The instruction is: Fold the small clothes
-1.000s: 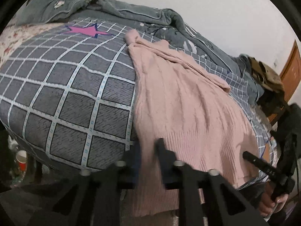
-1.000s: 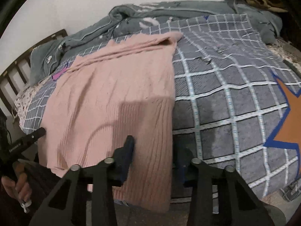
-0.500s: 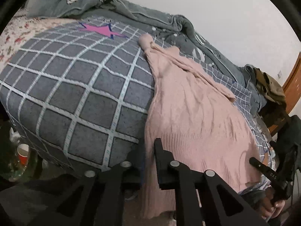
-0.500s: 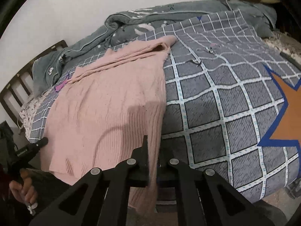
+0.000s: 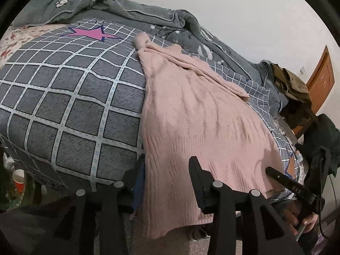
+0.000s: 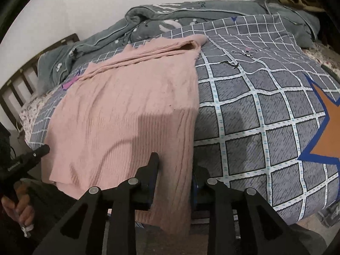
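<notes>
**Pink sweater flat on bed, both grippers open at hem**

Bed w/ grey quilt (image 5: pixel 70 106), white grid lines, soft woven look; pink star (image 5: pixel 91 33) print near far side in left view, orange star (image 6: pixel 325 127) w/ blue outline in right view. Crumpled grey-green blanket (image 6: pixel 191 14) bunched along wall behind the quilt, white prints on it.

Pink sweater (image 5: pixel 191 116) lies on the quilt, long axis running from near bed edge back toward the wall; hem end points at the cameras and hangs over the bed edge, neck/sleeve end points to the wall. Knit fabric, cable texture on body, vertical ribbing at hem. Sleeve folded across far end as a long narrow band (image 6: pixel 161 48).

Left gripper (image 5: pixel 165 170): black plastic fingers spread wide, straddling sweater's left hem corner, fabric between them, not clamped. Right gripper (image 6: pixel 176 167): also spread apart, one finger over the ribbed hem, the other past its right edge, nothing pinched.

Red cup (image 5: pixel 19 180) low on floor, left of bed. Wooden headboard slats (image 6: pixel 19 85) at bed's left end in right view.
</notes>
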`<state>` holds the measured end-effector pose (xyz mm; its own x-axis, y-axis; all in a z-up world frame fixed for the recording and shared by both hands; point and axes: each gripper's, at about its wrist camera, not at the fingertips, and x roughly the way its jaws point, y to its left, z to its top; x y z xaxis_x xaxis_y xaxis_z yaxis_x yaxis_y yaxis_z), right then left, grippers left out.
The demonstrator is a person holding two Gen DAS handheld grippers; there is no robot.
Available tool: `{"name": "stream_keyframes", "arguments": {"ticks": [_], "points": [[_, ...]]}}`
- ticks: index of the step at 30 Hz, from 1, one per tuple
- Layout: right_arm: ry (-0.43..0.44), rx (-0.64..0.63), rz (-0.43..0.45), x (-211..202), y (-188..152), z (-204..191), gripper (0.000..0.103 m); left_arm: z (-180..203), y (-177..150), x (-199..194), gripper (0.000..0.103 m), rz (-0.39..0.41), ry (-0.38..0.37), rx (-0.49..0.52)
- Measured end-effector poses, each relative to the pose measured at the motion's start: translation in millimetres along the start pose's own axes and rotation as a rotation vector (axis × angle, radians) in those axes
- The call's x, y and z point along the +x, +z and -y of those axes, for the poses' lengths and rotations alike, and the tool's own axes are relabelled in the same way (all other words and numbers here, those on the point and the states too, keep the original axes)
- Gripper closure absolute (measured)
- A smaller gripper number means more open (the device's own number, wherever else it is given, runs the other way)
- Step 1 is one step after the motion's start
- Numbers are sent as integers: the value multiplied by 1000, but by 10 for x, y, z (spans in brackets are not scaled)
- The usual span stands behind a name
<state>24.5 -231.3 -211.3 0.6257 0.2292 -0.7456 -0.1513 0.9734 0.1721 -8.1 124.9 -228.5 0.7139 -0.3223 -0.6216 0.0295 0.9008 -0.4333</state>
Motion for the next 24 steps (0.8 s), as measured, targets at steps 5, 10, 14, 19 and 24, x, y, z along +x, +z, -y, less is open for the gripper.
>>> {"name": "stream_keyframes", "arguments": {"ticks": [5,10,14,19,24], "points": [[10,2,-13,8,11,24,76,27,-25,-13,76,10,44,20],[49,17,-17,-15,15,56,96,-139,-1,-25,93,-3,31,-60],[90,19,25,-119,15,38,98,-209,43,-61,95,2,-35,-111],[217,96,87,-334,131,137,98,-181,211,-276,95,58,-149,-141],[327,175,164,-577,446,187,98,-7,554,-432,96,123,-162,-113]]}}
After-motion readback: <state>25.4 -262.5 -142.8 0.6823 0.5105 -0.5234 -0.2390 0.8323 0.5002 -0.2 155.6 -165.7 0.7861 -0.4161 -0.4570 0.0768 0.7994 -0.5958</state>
